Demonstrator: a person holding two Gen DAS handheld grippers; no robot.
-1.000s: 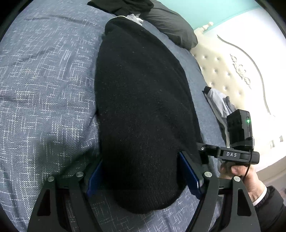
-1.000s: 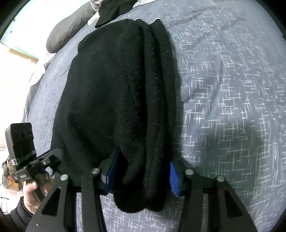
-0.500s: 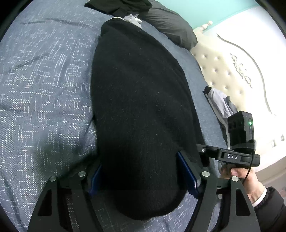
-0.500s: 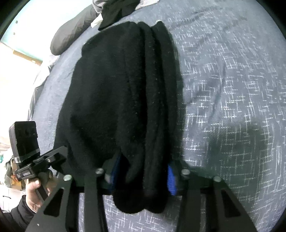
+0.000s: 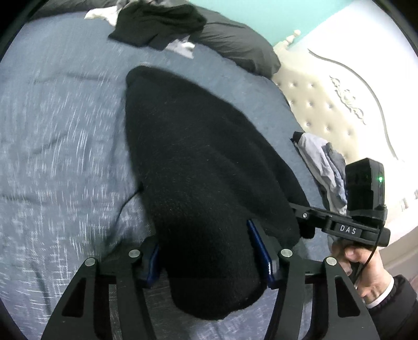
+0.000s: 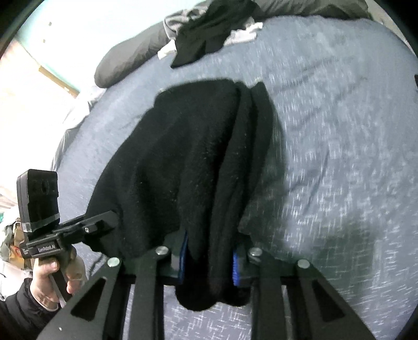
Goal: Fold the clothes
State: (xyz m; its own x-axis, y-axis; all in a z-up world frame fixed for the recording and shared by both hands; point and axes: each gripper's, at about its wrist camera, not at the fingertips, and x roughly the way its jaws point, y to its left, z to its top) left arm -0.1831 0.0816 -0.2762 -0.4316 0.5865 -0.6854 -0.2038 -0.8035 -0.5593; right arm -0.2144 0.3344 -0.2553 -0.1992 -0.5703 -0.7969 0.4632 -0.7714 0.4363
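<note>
A black knit sweater (image 5: pixel 198 162) hangs in folded layers over the blue-grey bedspread (image 5: pixel 60 146), lifted at its near edge. My left gripper (image 5: pixel 209 259) is shut on a thick bunch of that edge, blue pads pressing both sides. In the right wrist view the same sweater (image 6: pixel 188 157) shows several stacked folds, and my right gripper (image 6: pixel 209 264) is shut on its other near corner. Each view shows the other gripper held by a hand: the right gripper (image 5: pixel 347 227) beside the sweater, the left gripper (image 6: pixel 65 235) at its left edge.
A pile of dark clothes (image 5: pixel 156 23) lies at the far end of the bed on a dark grey pillow (image 5: pixel 235 49). Folded grey-blue garments (image 5: pixel 321 164) sit by the cream tufted headboard (image 5: pixel 326 109). Bedspread (image 6: pixel 339 130) stretches open to the right.
Both grippers have pulled the sweater back toward me and lifted it; its far end now lies well short of the clothes pile. The bedspread is motion-blurred.
</note>
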